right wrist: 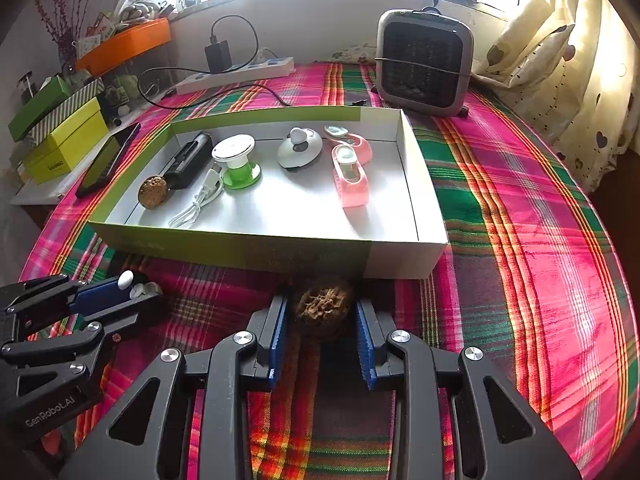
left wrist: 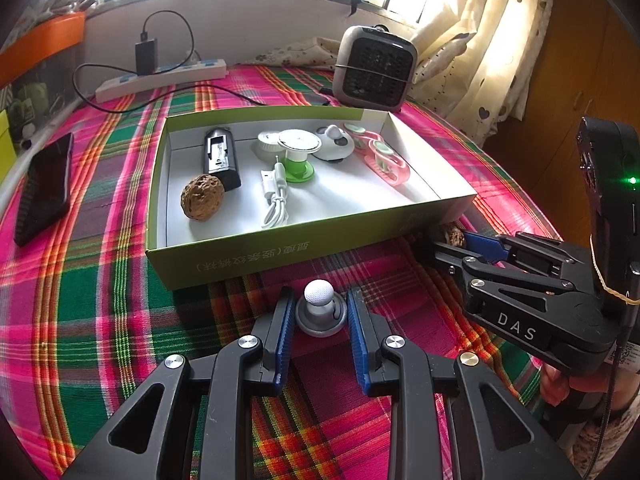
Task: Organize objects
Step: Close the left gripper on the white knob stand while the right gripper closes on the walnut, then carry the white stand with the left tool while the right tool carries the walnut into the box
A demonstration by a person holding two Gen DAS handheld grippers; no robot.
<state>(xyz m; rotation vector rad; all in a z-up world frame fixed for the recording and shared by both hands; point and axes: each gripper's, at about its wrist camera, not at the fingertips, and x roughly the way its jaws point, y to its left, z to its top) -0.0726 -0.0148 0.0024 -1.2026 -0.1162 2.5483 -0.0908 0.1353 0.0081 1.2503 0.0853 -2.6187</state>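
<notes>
In the left wrist view my left gripper (left wrist: 320, 308) is shut on a small grey knob with a white round top (left wrist: 319, 293), which stands on the plaid cloth just before the box. My right gripper (right wrist: 323, 320) has its blue pads against both sides of a brown walnut (right wrist: 324, 306) lying at the box's front wall. The open green box (left wrist: 280, 258) with a white floor holds a second walnut (left wrist: 201, 198), a black device (left wrist: 221, 158), a white cable (left wrist: 276, 196), a green-and-white spool (left wrist: 298, 156), a white round gadget (left wrist: 334, 144) and pink clips (left wrist: 380, 156).
A grey fan heater (left wrist: 374, 68) stands behind the box, with a power strip and charger (left wrist: 160, 78) at the back left. A dark phone (left wrist: 44, 188) lies at the left edge. Green boxes (right wrist: 60, 140) are stacked beyond it. Curtains (right wrist: 560, 60) hang on the right.
</notes>
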